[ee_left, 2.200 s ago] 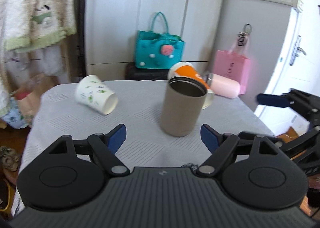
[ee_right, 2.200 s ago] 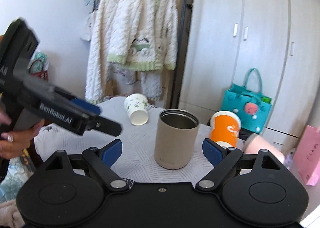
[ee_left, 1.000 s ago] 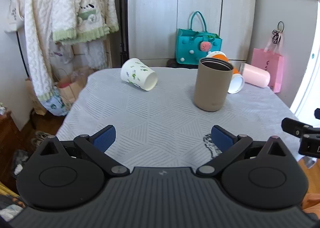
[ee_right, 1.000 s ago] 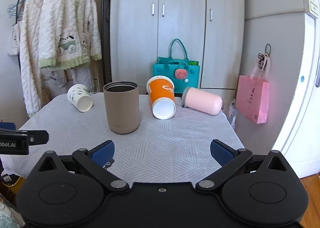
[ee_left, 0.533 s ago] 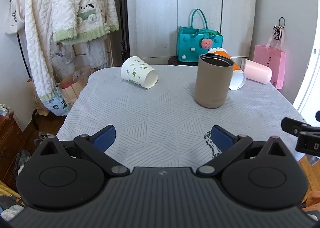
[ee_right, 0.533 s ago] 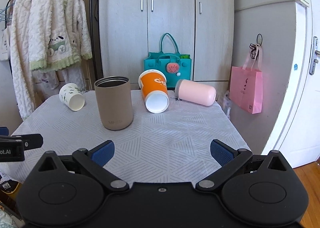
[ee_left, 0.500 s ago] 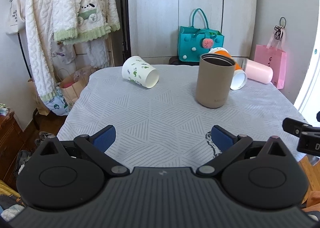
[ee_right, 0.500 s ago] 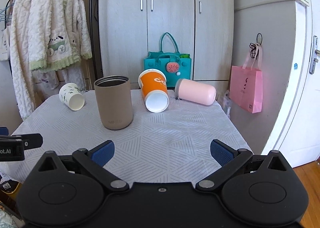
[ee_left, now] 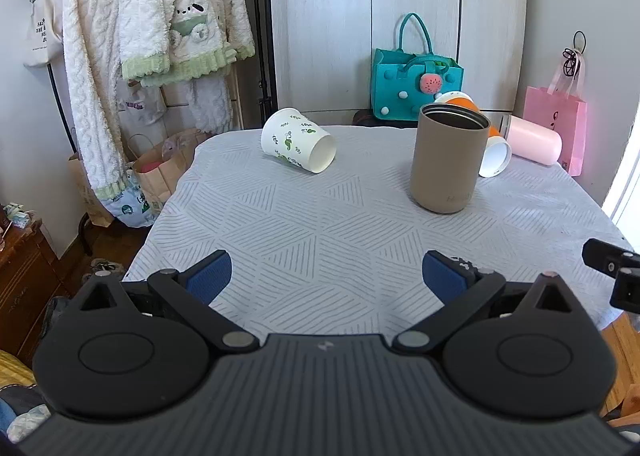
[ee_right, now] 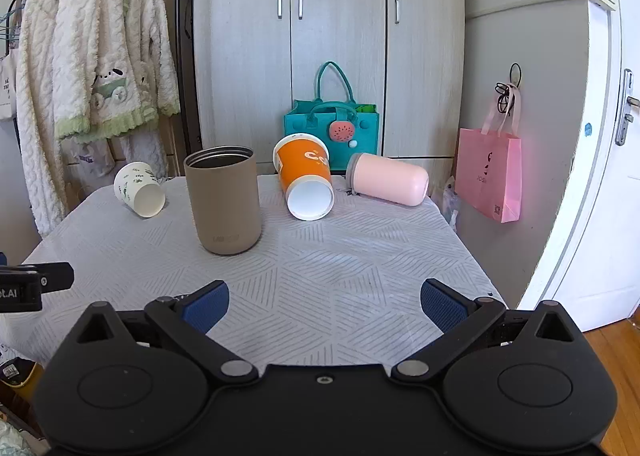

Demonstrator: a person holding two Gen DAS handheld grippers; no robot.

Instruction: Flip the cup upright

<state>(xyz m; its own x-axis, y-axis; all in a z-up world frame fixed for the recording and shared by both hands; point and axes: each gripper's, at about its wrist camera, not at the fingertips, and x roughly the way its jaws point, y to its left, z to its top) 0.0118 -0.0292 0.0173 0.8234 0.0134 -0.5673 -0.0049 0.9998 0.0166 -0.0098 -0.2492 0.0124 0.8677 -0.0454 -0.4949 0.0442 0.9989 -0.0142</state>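
Note:
A tan tumbler (ee_left: 447,160) (ee_right: 224,200) stands upright, mouth up, on the table (ee_left: 340,232) (ee_right: 360,256). A white leaf-print paper cup (ee_left: 298,140) (ee_right: 138,189), an orange paper cup (ee_right: 306,180) (ee_left: 494,148) and a pink cup (ee_right: 388,178) (ee_left: 534,138) lie on their sides. My left gripper (ee_left: 326,276) is open and empty over the near table edge. My right gripper (ee_right: 324,304) is open and empty at the near edge too. Each gripper's tip shows at the other view's side edge.
A teal felt bag (ee_right: 330,128) sits behind the table against grey wardrobe doors. A pink paper bag (ee_right: 490,172) hangs at the right by a white door. Fluffy white robes (ee_left: 152,28) hang on a rack at the left. Paper bags (ee_left: 160,168) stand below them.
Both grippers have drawn back from the tan tumbler to the near table edge since 2.2 s ago. Over the last half second almost nothing moved.

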